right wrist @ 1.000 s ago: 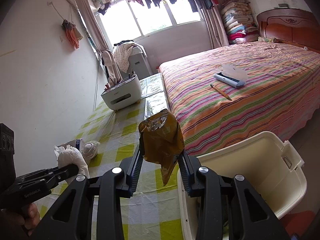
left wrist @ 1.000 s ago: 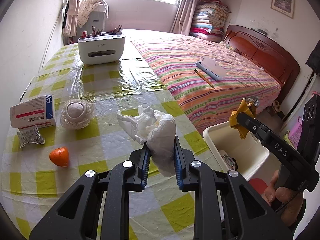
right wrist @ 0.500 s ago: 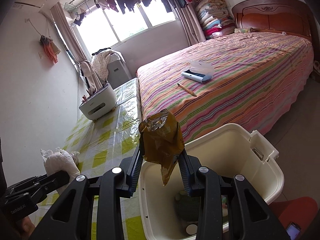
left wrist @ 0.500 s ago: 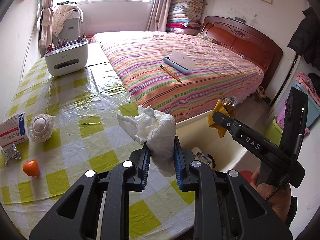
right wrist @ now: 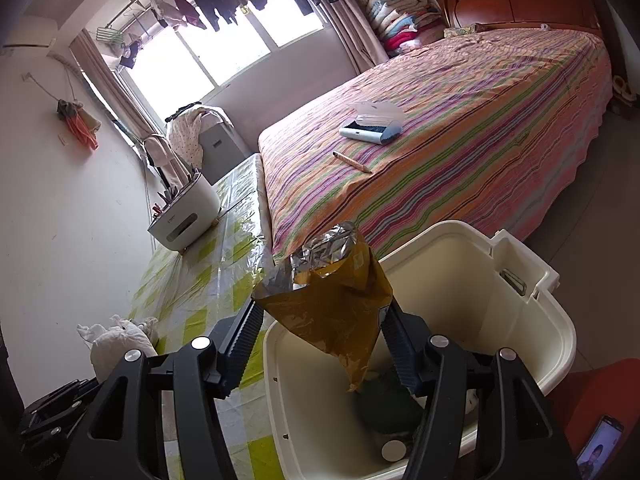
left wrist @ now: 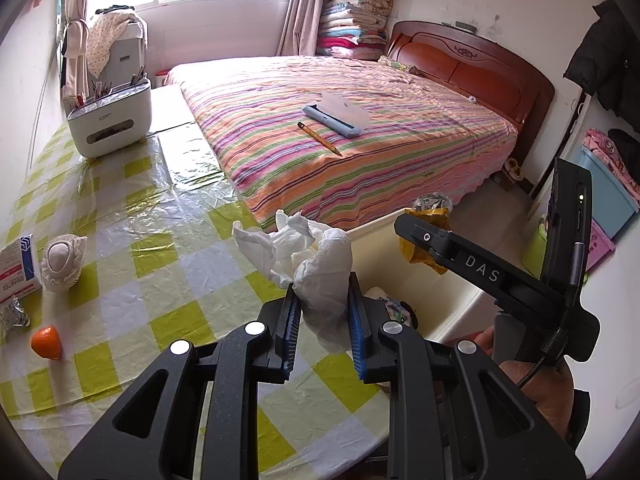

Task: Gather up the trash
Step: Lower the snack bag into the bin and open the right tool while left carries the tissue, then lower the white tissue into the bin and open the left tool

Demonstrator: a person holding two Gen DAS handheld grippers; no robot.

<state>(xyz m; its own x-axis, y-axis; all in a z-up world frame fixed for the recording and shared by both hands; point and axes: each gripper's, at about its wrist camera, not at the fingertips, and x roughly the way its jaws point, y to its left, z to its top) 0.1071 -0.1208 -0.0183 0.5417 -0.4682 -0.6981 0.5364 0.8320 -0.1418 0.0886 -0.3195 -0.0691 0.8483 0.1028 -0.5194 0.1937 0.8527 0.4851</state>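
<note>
My left gripper (left wrist: pixel 320 332) is shut on a crumpled white tissue wad (left wrist: pixel 316 264), held above the table's right edge beside the bin (left wrist: pixel 452 300). My right gripper (right wrist: pixel 324 344) has its jaws spread wide apart, and a yellow foil snack bag (right wrist: pixel 332 304) sits between them, over the cream plastic bin (right wrist: pixel 520 320). The bin holds some trash at its bottom. The right gripper (left wrist: pixel 424 236) with the bag (left wrist: pixel 420 256) also shows in the left wrist view. The tissue wad (right wrist: pixel 116 344) also shows at the left of the right wrist view.
On the yellow-checked table (left wrist: pixel 132 288) lie an orange (left wrist: pixel 47 342), a white mesh-wrapped item (left wrist: pixel 62 258), a medicine box (left wrist: pixel 18 264), a foil packet (left wrist: pixel 12 316) and a white organizer (left wrist: pixel 110 124). A striped bed (left wrist: pixel 340 148) stands behind the bin.
Both grippers moved right, toward and over the bin. The right gripper's jaws have opened wider around the snack bag. The left still grips the tissue.
</note>
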